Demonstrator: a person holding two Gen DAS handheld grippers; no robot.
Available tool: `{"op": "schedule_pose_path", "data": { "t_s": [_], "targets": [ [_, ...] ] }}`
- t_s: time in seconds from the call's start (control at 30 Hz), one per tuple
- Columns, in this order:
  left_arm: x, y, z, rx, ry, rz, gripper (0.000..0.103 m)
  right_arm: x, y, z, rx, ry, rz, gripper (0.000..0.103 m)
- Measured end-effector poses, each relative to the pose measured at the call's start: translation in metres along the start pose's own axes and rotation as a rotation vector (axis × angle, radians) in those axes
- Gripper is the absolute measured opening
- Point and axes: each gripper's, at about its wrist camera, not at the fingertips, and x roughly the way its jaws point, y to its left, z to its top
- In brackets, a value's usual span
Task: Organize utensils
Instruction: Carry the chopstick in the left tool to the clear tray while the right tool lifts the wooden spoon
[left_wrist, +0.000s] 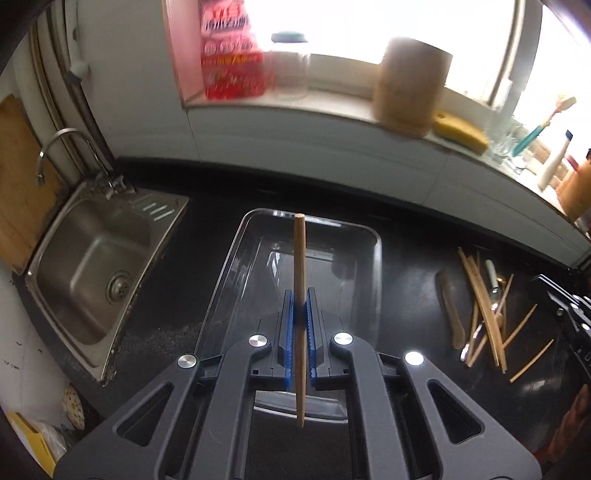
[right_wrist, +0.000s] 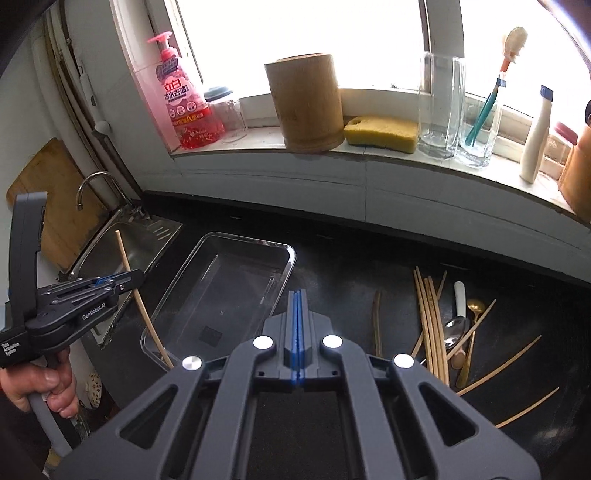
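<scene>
Black counter (right_wrist: 332, 266) held a clear tray (right_wrist: 291, 258) at centre frame, loose utensils (right_wrist: 436, 325) at right. Left gripper (left_wrist: 302, 314) was clamped on a chopstick (left_wrist: 300, 266) over the tray. Right gripper (right_wrist: 297, 306) was closed, empty.

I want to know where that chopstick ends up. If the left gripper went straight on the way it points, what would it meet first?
Most likely the clear tray. The left gripper, shut on a chopstick, points down over the tray's inside, so it would probably meet the tray's bottom first. The tray looks empty, though depth is hard to judge.
</scene>
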Motion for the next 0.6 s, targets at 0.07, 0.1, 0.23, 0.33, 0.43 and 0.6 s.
{"op": "schedule_pose_path", "data": {
  "t_s": [0.07,0.1,0.23,0.33,0.43,0.6],
  "targets": [
    [0.028,0.009,0.005,-0.003,0.033,-0.028,0.005,0.015,-0.001,0.001,0.016,0.023,-0.006,0.001],
    [0.041,0.013,0.007,-0.006,0.052,-0.036,0.006,0.023,-0.002,0.002,0.02,0.034,-0.011,0.001],
    [0.077,0.019,0.01,-0.014,0.086,-0.053,0.006,0.039,-0.013,-0.008,0.007,0.105,0.024,0.001],
    [0.094,0.017,0.014,0.002,0.103,-0.055,0.006,0.049,-0.024,-0.02,0.01,0.179,0.06,0.001],
    [0.113,0.011,0.017,0.038,0.131,-0.061,0.006,0.052,-0.021,-0.043,-0.054,0.245,0.15,0.001],
    [0.147,0.014,0.016,0.037,0.199,-0.056,0.006,0.062,-0.022,-0.077,-0.071,0.329,0.16,0.002]
  ]
}}
